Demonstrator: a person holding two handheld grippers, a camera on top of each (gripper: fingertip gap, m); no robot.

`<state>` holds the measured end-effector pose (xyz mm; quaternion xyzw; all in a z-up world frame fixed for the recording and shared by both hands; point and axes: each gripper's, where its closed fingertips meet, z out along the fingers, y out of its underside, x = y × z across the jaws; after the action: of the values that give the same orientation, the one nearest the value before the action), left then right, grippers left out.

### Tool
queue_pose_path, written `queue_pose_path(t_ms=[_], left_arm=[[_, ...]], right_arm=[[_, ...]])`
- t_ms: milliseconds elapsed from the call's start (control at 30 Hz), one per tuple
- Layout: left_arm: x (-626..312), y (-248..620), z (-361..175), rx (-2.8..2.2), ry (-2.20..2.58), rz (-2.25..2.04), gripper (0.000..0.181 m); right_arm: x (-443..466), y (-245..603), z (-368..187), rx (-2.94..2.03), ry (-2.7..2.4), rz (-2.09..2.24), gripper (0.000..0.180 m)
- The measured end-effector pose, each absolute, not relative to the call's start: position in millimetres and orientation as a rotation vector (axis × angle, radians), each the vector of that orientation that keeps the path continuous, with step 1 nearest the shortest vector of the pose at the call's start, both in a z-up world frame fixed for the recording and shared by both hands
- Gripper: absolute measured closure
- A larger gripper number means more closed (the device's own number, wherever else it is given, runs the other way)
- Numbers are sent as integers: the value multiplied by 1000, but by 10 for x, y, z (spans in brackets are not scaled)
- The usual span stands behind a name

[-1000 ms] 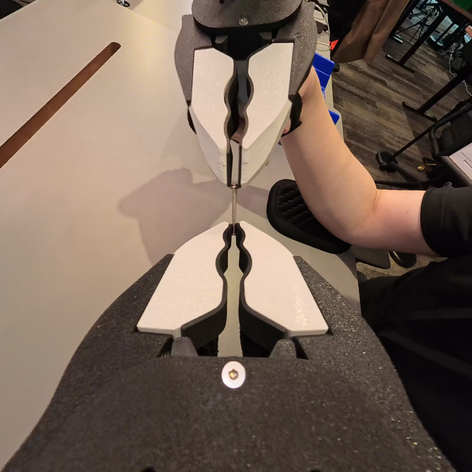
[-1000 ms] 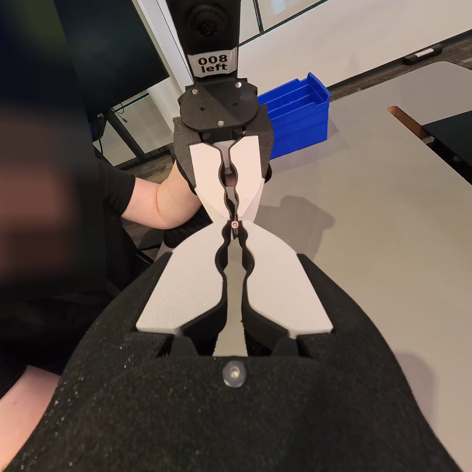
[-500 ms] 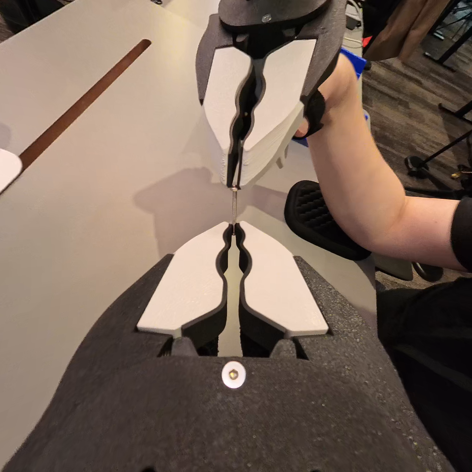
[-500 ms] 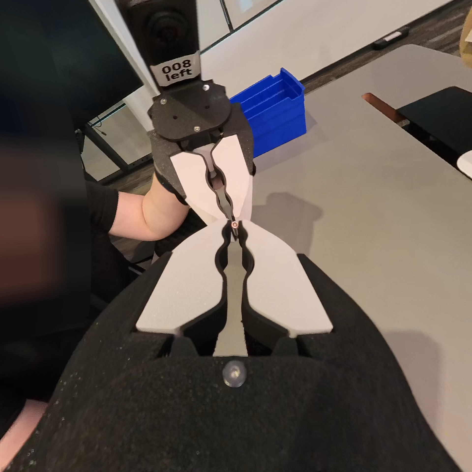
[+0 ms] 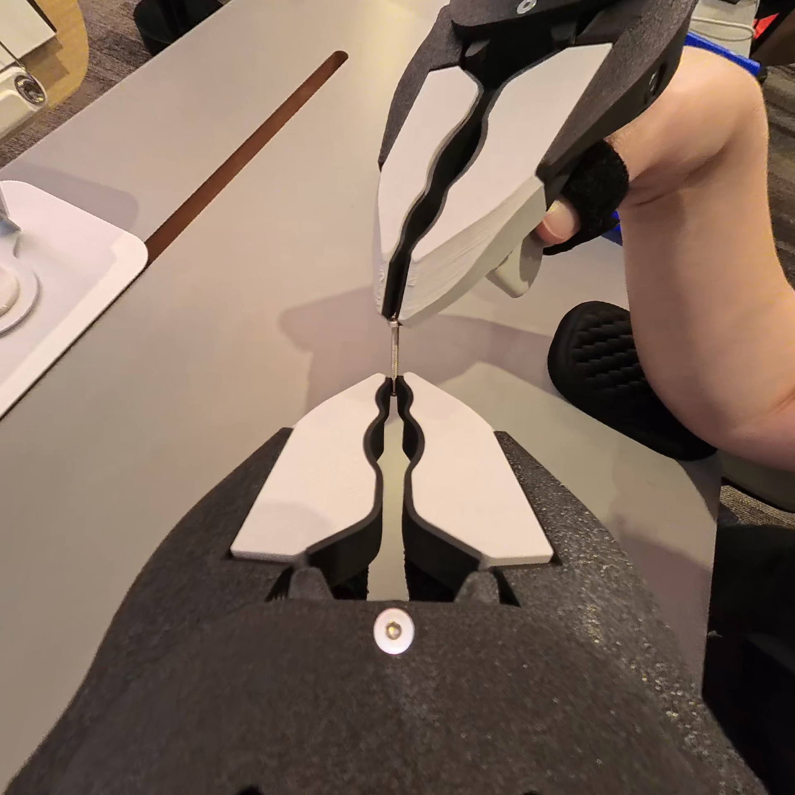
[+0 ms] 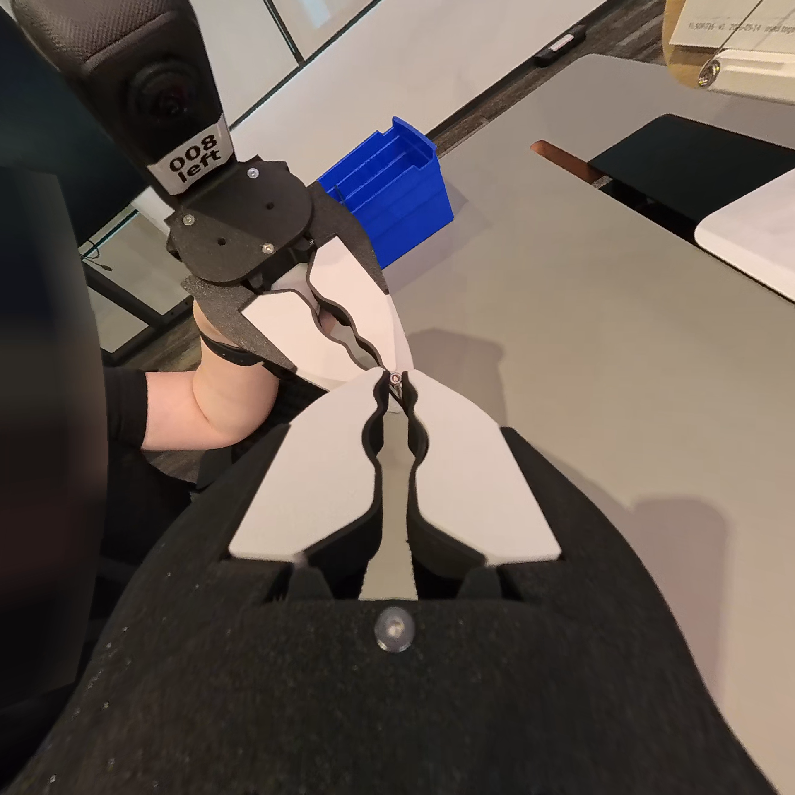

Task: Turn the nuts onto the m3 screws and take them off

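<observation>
Rolling your right tool (image 5: pixel 393 316) sideways since a second ago, closed on the nut (image 6: pixel 395 378) atop the screw (image 5: pixel 394 350), you keep your left tool (image 5: pixel 393 380) clamped on its base above the surface (image 5: pixel 193 344), so threading is likely progressing.

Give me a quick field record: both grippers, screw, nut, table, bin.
left gripper: shut on screw's near end
right gripper: shut on nut, tilted
screw: thin, threaded, spans the gap between the two grippers, held in the air above the table
nut: at the screw's far end, between right gripper's tips; how far it is threaded on cannot be told
table: grey, with a long brown slot
bin: blue, on table behind left gripper
</observation>
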<state>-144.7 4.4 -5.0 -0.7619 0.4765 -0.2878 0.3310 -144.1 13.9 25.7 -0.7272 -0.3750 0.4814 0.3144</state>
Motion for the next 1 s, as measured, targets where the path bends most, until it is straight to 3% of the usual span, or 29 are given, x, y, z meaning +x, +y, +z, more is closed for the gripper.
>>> queue_pose_path(t_ms=[567, 1000], left_arm=[[-1412, -10, 66, -1936, 1238, -862, 178], [-1438, -40, 590, -1553, 1230, -813, 179]], right_arm=[[-1438, 107, 383, -1815, -1042, 1191, 166], [-1299, -122, 994, -1212, -1149, 1019, 157]])
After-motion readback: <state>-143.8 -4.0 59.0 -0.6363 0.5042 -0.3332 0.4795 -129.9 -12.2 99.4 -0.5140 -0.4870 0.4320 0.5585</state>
